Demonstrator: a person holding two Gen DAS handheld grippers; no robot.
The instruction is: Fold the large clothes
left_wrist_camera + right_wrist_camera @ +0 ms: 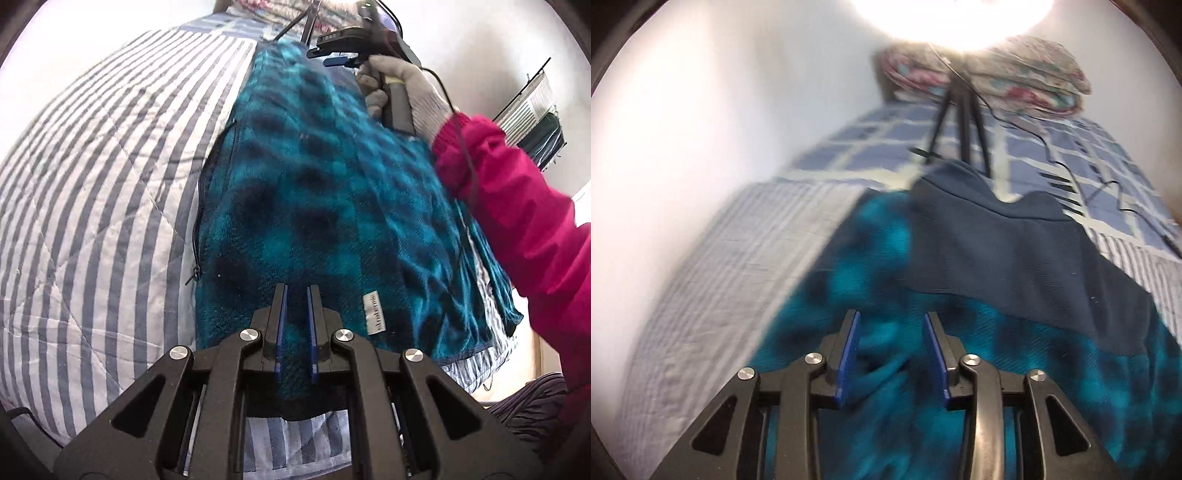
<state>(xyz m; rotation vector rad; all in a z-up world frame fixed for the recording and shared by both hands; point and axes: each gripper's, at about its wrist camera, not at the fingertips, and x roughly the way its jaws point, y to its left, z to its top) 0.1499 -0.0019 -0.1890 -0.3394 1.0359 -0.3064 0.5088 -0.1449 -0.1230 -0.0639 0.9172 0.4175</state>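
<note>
Black left gripper [297, 291] pinches the near hem of a teal-and-black plaid fleece jacket [314, 206], its jaws nearly together. That jacket lies flat on a blue-and-white striped quilt [92, 192]. Over its far end the right gripper [891, 321], in a grey-gloved hand [406, 92], stands partly open, fleece between its blue pads [847, 354]; whether they press is unclear.

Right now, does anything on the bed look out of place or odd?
Yes. A black tripod stands on the blue checked bedspread just beyond the teal-and-black plaid fleece jacket, and thin black cables trail loose across the bedspread beside it. The jacket's dark blue lining shows where part is turned over.
</note>
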